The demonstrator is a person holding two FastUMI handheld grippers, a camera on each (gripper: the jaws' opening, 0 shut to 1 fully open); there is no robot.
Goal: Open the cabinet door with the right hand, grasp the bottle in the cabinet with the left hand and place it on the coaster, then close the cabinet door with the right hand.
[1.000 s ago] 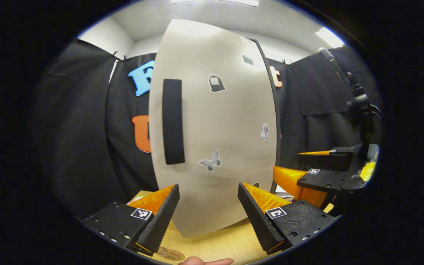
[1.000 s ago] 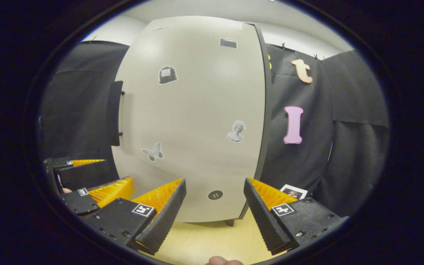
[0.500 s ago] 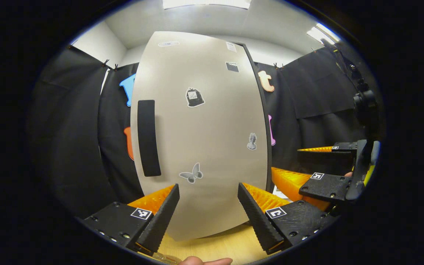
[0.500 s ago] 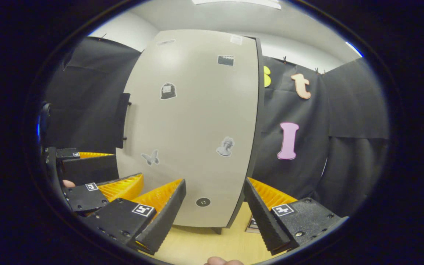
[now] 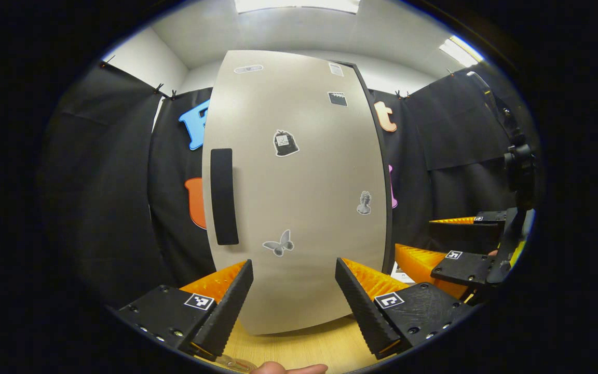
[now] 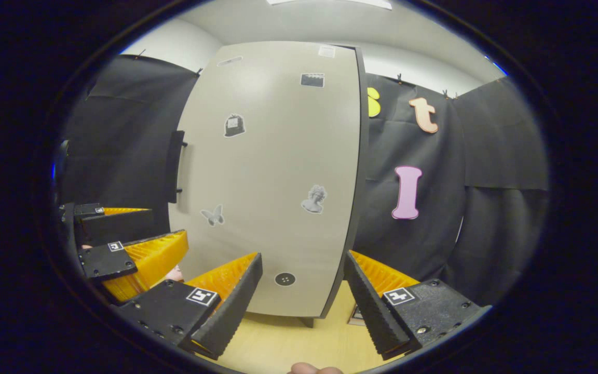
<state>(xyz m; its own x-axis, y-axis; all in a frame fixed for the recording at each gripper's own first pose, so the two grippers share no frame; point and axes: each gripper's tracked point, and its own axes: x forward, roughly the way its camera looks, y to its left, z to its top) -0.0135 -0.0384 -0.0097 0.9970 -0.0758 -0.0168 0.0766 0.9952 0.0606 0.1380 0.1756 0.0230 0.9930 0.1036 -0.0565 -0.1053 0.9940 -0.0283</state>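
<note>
The cabinet's beige door (image 5: 299,197) stands shut in front of me, dotted with small stickers. Its black vertical handle (image 5: 223,196) runs along the door's left edge. My left gripper (image 5: 294,275) is open and holds nothing, a short way off the door's lower part. My right gripper (image 5: 416,235) hovers open to its right. In the right gripper view the same door (image 6: 278,171) and handle (image 6: 176,166) show, with my right gripper (image 6: 303,270) open near the door's lower right corner and my left gripper (image 6: 166,222) open at the left. The bottle is hidden behind the door. A clear round coaster (image 5: 234,363) peeks out by the table's near edge.
The cabinet stands on a light wooden table (image 6: 288,343). A small photo card (image 6: 356,314) lies by the cabinet's right foot. Black cloth walls close in behind and on both sides. A fingertip (image 5: 288,369) shows at the bottom edge.
Both grippers have drawn back a little from the cabinet, so the door looks smaller and its top shows. The door stays shut and both grippers stay open.
</note>
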